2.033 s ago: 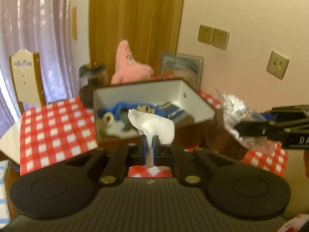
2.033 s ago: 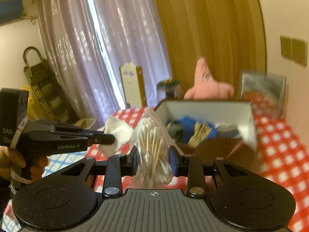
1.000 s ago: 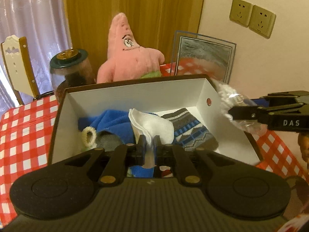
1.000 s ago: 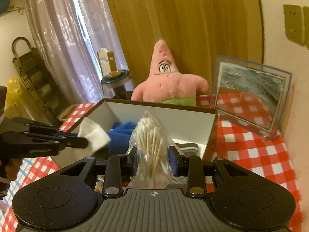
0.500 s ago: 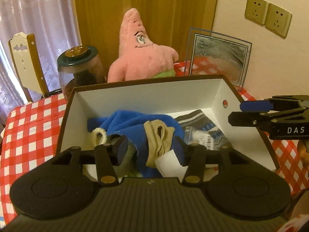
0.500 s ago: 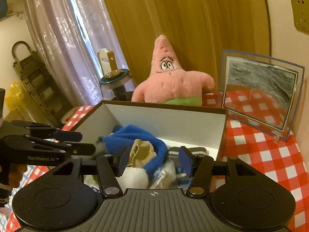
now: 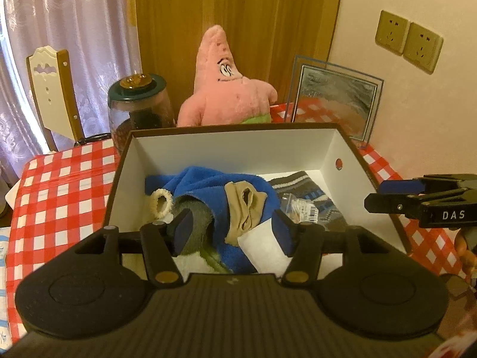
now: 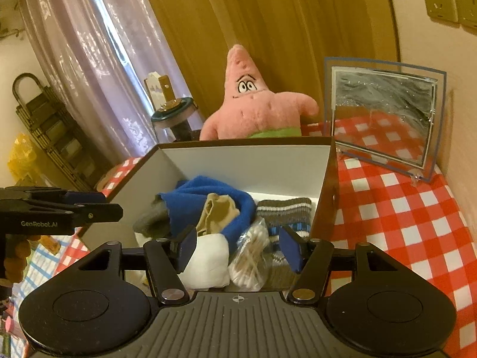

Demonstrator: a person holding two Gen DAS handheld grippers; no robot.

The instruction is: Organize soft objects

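Note:
An open cardboard box (image 7: 238, 146) (image 8: 238, 161) with white walls stands on the checked table. Inside lie a blue fleece cloth (image 7: 208, 185) (image 8: 205, 197), a beige stocking (image 7: 243, 208) (image 8: 216, 211), a striped sock (image 7: 301, 185) (image 8: 283, 208), a white folded cloth (image 7: 263, 249) (image 8: 205, 259) and a bag of cotton swabs (image 7: 298, 208) (image 8: 252, 253). My left gripper (image 7: 232, 232) is open and empty above the white cloth. My right gripper (image 8: 238, 249) is open and empty above the swab bag. Each gripper also shows in the other's view, the right one (image 7: 417, 203) and the left one (image 8: 59, 205).
A pink star plush (image 7: 226, 89) (image 8: 253, 101) sits behind the box. A dark glass jar (image 7: 138, 104) (image 8: 176, 116) stands to its left, a framed mirror (image 7: 334, 101) (image 8: 381, 116) leans on the wall at right. A chair back (image 7: 50, 83) stands beyond the table's left edge.
Both grippers have opened. The left one let go of the white cloth and the right one let go of the swab bag; both things now lie in the box.

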